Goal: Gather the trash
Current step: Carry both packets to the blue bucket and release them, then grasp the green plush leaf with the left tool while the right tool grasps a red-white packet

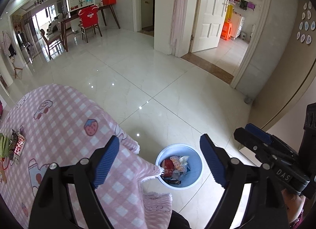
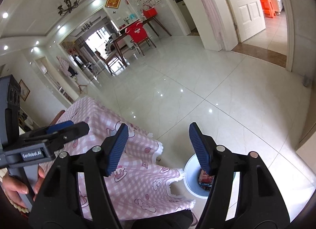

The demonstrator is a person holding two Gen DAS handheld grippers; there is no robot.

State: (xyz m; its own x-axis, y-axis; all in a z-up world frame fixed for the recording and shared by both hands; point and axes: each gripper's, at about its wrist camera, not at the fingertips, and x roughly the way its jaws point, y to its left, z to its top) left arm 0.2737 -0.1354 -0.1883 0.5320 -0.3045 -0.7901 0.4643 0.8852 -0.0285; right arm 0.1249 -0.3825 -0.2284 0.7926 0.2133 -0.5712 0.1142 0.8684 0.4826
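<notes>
A light blue trash bin (image 1: 194,177) stands on the floor beside the table; it holds several wrappers (image 1: 174,166). It also shows in the right wrist view (image 2: 190,171), partly behind my right finger. My left gripper (image 1: 160,159) is open and empty, above the table's corner and the bin. My right gripper (image 2: 158,146) is open and empty, above the cloth's edge and the bin; it also shows at the right of the left wrist view (image 1: 246,132). A dark and red snack wrapper (image 1: 16,146) lies on the pink checked tablecloth (image 1: 65,122) at far left, next to a green item (image 1: 4,146).
The tablecloth hangs over the table's corner (image 2: 138,169). Glossy white floor tiles (image 1: 158,82) stretch ahead. A dining table with a red-covered chair (image 1: 88,17) stands far back. An open white door (image 1: 211,9) leads to a room at right.
</notes>
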